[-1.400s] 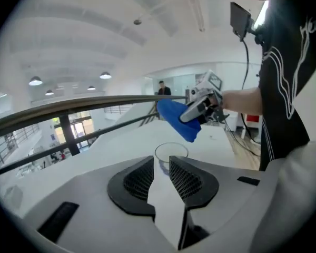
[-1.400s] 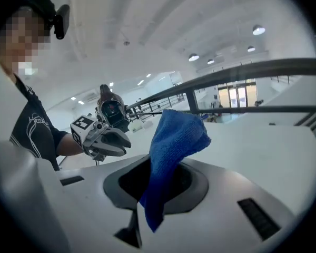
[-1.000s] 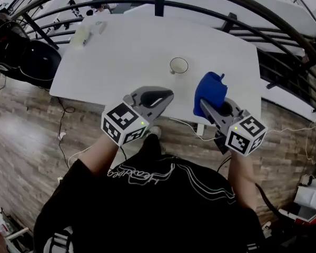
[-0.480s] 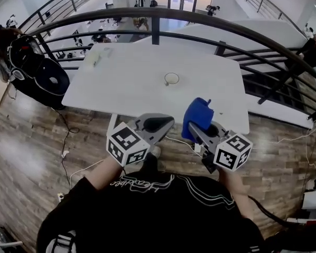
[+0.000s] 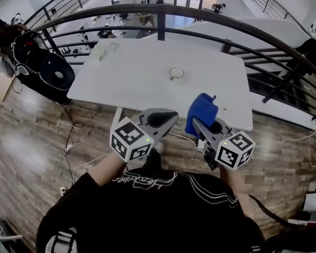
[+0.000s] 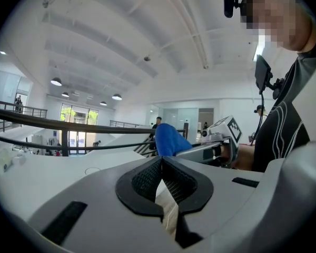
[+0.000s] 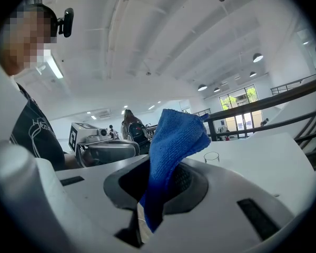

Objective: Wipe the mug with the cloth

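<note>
Right gripper [image 5: 201, 124] pinching a blue cloth [image 5: 202, 111], cloth standing lengthwise out beyond the jaws, left gripper [image 5: 168, 118] pressed together, empty, mug [image 5: 176, 73] upright on white table [image 5: 131, 75], well apart

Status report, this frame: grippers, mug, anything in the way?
Left gripper shut, empty. Right gripper shut on cloth. Mug on table, untouched, ahead of both. Nothing blocking.

Pale objects [image 5: 106, 51] on the table [image 5: 142, 86] are too small to identify.
</note>
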`<state>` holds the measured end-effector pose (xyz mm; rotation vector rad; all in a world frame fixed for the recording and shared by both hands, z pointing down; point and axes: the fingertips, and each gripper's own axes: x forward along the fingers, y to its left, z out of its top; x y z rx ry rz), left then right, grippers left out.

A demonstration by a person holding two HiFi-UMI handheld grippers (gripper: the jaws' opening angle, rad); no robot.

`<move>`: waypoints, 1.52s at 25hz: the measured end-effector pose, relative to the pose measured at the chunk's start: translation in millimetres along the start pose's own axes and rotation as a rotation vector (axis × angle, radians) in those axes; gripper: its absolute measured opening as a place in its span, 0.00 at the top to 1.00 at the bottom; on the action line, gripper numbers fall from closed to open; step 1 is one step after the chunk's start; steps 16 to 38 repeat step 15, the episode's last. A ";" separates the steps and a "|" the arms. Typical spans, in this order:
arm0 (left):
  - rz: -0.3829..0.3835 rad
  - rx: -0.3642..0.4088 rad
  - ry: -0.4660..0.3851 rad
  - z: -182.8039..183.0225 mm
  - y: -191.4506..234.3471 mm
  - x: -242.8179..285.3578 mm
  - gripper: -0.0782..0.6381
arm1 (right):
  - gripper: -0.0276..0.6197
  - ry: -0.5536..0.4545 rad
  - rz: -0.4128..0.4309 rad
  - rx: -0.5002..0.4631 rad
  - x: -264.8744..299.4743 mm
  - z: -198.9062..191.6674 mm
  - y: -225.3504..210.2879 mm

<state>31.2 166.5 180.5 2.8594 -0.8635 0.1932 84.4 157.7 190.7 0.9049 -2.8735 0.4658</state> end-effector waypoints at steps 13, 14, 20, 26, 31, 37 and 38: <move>0.010 0.018 -0.010 0.0 -7.2 -2.1 0.88 | 0.88 -0.026 0.006 -0.012 -6.8 0.9 5.3; 0.010 0.018 -0.008 -0.8 -6.8 -0.9 0.88 | 0.88 -0.023 0.006 -0.011 -6.6 -0.4 4.2; 0.011 0.017 -0.007 -1.6 -6.5 0.1 0.88 | 0.88 -0.020 0.006 -0.011 -6.4 -1.9 3.1; 0.011 0.017 -0.007 -1.6 -6.5 0.1 0.88 | 0.88 -0.020 0.006 -0.011 -6.4 -1.9 3.1; 0.011 0.017 -0.007 -1.6 -6.5 0.1 0.88 | 0.88 -0.020 0.006 -0.011 -6.4 -1.9 3.1; 0.011 0.017 -0.007 -1.6 -6.5 0.1 0.88 | 0.88 -0.020 0.006 -0.011 -6.4 -1.9 3.1; 0.011 0.017 -0.007 -1.6 -6.5 0.1 0.88 | 0.88 -0.020 0.006 -0.011 -6.4 -1.9 3.1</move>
